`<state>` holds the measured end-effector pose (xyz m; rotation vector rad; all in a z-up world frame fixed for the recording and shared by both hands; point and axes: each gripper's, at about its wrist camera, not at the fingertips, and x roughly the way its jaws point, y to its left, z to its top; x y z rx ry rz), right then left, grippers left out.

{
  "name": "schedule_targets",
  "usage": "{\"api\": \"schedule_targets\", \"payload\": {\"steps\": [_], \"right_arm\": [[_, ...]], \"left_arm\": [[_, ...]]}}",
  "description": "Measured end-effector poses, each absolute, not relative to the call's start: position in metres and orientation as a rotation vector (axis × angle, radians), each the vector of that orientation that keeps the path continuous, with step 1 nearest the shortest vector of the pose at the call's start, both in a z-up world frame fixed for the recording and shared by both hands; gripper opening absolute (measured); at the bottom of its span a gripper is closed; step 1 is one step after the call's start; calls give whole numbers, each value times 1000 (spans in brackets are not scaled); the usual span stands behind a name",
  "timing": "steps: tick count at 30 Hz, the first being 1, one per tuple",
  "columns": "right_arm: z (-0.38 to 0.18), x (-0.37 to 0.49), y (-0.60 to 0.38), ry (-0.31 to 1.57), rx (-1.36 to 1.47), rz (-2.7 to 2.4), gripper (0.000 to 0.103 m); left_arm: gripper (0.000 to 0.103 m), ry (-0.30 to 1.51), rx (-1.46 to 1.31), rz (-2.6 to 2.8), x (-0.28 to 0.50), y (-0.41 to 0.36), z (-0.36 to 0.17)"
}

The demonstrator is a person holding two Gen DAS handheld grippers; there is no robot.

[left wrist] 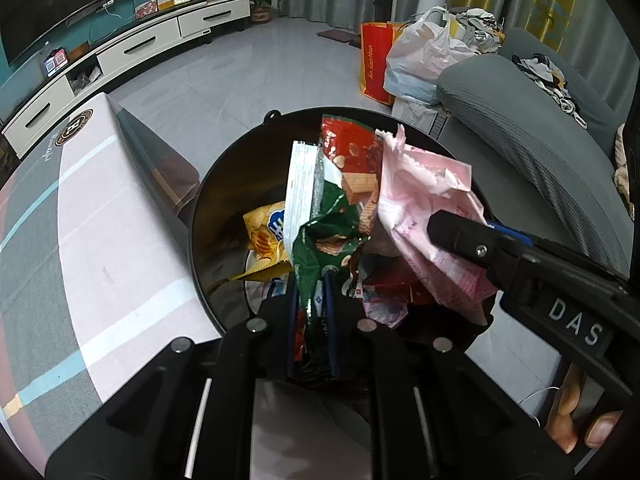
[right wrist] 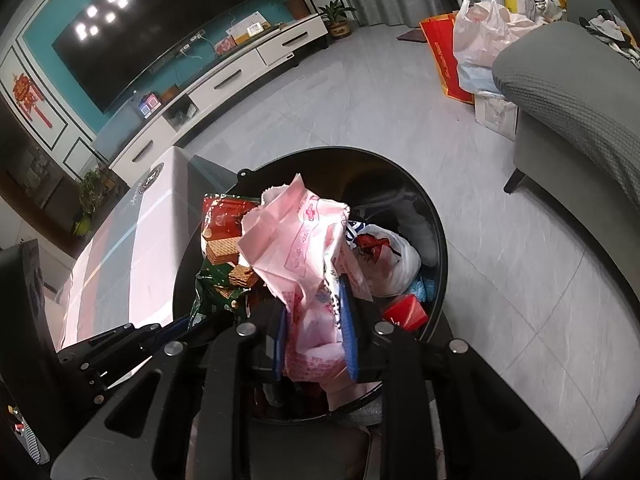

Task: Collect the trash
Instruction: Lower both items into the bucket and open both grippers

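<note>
Left wrist view showed the left hand-held gripper [left wrist: 312, 304] clenched on a crumpled green-and-red wafer wrapper [left wrist: 340, 208] above the round black trash bin [left wrist: 200, 216]; the right hand-held gripper [right wrist: 316, 332] gripped a crumpled pink plastic wrapper [right wrist: 296, 248] there.

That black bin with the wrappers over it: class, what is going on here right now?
A person is collecting trash with a handheld gripper in each hand. The left gripper is clamped on a red and green wafer wrapper, and the right gripper is clamped on a pink wrapper. Both wrappers are held above the open black bin, which stands on the floor beside a cloth-covered table and already holds other packets. Neither wrapper has been dropped in yet.
</note>
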<state>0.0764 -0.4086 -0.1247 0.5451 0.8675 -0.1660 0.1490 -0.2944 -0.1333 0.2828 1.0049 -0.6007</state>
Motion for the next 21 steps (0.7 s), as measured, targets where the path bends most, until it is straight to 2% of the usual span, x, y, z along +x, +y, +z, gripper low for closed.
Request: {"api": "schedule_targets", "payload": {"steps": [5, 10, 17, 21], "right_arm": [[-126, 78, -410, 870, 549, -172, 26], [-126, 78, -411, 869, 547, -174, 26], [-127, 78, -411, 866, 551, -178, 29], [-127, 77, -413, 863, 549, -181, 32]], "left_arm": [[20, 1011, 281, -601, 150, -293, -134], [22, 1009, 281, -598, 150, -291, -134], [34, 999, 277, -594, 150, -288, -131], [34, 993, 275, -591, 149, -288, -128]]}}
